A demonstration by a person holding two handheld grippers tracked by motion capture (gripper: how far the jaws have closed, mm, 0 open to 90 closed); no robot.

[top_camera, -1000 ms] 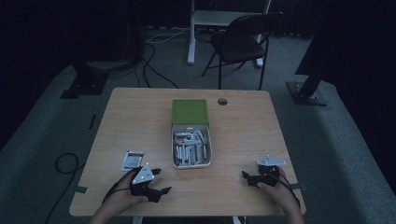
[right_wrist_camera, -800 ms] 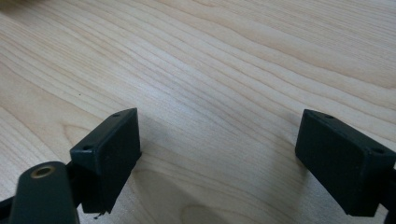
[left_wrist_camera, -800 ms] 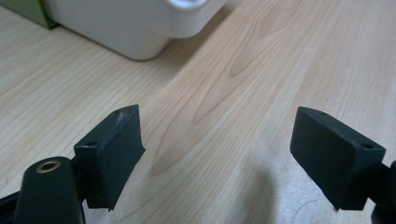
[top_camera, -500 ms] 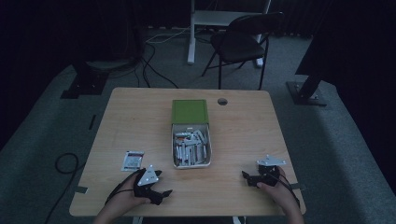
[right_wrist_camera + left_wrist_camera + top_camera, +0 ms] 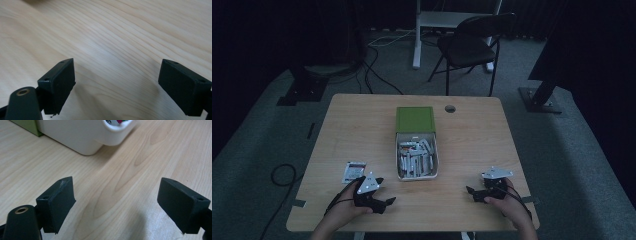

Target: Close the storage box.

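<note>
- High view: the left gripper rests near the front edge of the wooden bench, with a small flat packet lying just beside it, not touched.
- Left gripper view: its 2 jaws stand wide apart over bare wood, nothing between them; the white tray sits ahead.
- That white tray holds a heap of small packets and butts against a green box at mid-bench.
- Right gripper, in the right gripper view, is open wide and empty, low over the bench, well apart from the tray.
</note>
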